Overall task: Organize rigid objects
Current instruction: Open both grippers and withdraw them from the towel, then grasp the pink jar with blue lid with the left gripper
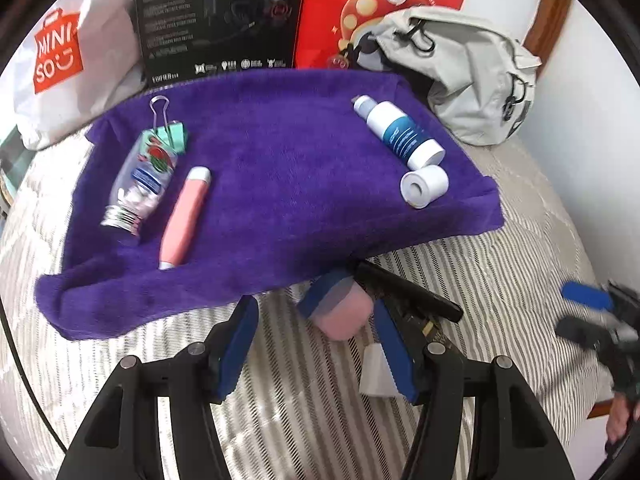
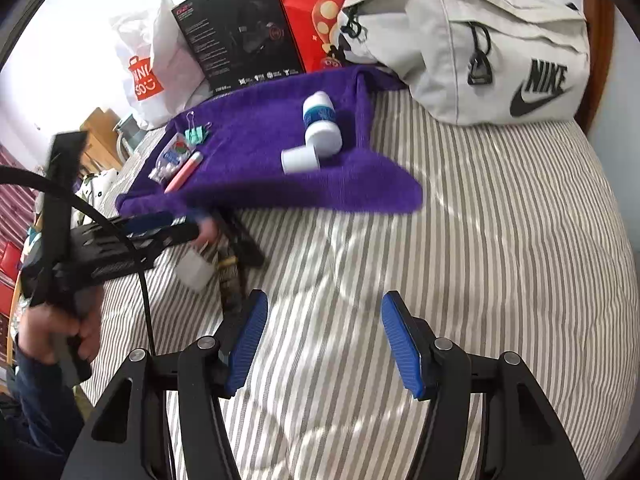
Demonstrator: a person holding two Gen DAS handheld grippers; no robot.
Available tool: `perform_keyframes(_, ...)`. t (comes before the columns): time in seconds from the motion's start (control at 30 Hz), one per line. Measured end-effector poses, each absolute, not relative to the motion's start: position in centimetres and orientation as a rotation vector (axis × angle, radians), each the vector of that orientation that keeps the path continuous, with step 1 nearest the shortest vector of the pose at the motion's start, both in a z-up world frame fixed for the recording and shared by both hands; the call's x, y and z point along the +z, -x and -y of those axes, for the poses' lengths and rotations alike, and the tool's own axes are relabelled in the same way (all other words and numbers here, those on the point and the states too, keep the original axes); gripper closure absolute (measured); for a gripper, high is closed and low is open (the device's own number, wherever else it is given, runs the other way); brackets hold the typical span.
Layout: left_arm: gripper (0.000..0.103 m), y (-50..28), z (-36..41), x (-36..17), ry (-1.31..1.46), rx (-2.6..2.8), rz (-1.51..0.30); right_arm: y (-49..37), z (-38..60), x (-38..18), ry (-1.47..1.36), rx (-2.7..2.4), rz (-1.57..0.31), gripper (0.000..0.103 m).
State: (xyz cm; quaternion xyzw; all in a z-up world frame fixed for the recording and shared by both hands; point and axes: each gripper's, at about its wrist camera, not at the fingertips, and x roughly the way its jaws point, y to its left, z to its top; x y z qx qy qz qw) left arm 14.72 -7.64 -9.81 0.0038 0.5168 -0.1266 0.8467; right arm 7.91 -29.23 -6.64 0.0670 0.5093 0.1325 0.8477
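Observation:
A purple towel (image 1: pixel 280 184) (image 2: pixel 272 160) lies on the striped bed. Its left side carries a clear tube with a silver cap (image 1: pixel 140 180), a green binder clip (image 1: pixel 174 134) and a pink pen-shaped tube (image 1: pixel 184 216). On its right side lie a white and blue bottle (image 1: pixel 400 132) (image 2: pixel 322 124) and a white cap (image 1: pixel 424 186) (image 2: pixel 300 160). My left gripper (image 1: pixel 316 344) (image 2: pixel 180 228) is open, and a pink and blue object (image 1: pixel 340 312) sits just off its fingertips. A black tool (image 1: pixel 408 292) and a small white bottle (image 2: pixel 194 268) lie beside it. My right gripper (image 2: pixel 324 340) is open over bare bedding.
Behind the towel stand a white shopping bag (image 1: pixel 68 60), a black box (image 1: pixel 216 20) and a red bag (image 1: pixel 360 4). A grey Nike bag (image 2: pixel 480 48) rests at the back right. A hand (image 2: pixel 60 332) holds the left gripper's handle. Striped bedding (image 2: pixel 500 240) spreads to the right.

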Motion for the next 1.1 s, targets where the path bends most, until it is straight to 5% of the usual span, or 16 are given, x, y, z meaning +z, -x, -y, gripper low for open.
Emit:
perform_keyframes(0.87, 0.045, -15.0, 7.9, -11.1, -0.067, -0.094, -1.103, -7.6, 26.8, -8.3, -0.101, 0.36, -1.108, 0.044)
perform_keyframes(1.0, 0.061, -14.9, 7.6, -10.9, -0.053, -0.077, -1.081, -7.9, 26.0, -8.9, -0.093, 0.378, -1.125, 0.044)
perform_keyframes(1.1, 0.063, -14.6, 6.8, -10.8, -0.036, -0.109, -1.077, -8.2, 25.6, -8.8, -0.088, 0.383, -1.12, 0.044)
